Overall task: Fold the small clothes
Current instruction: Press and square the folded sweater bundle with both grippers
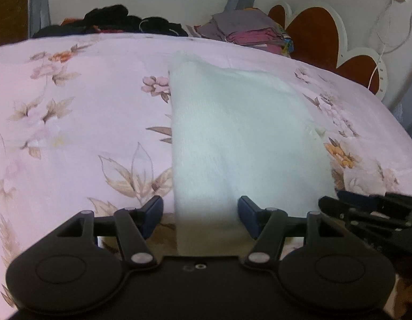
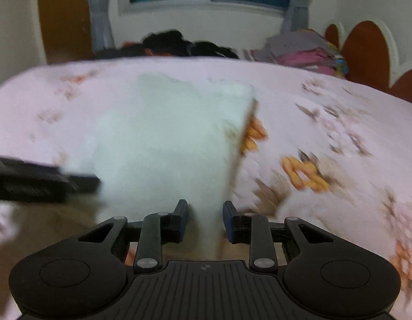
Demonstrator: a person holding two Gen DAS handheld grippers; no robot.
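The white cloth (image 1: 240, 138) lies on the floral bed sheet (image 1: 72, 106), and its long axis runs straight ahead of both grippers, from the near edge between your fingers out toward the far side of the bed. Your left gripper (image 1: 200, 213) stands wide, with the cloth's near left edge passing between its fingers; no pad presses the fabric. Your right gripper (image 2: 206, 221) stands at a narrower gap, and the near right corner of the cloth runs down between its fingers; the view is blurred, so contact cannot be confirmed. The two grippers sit side by side at the same near edge, equally close to it. Judging from this layout, the next move likely requires both grippers to close on the near edge and carry it forward along the long axis.
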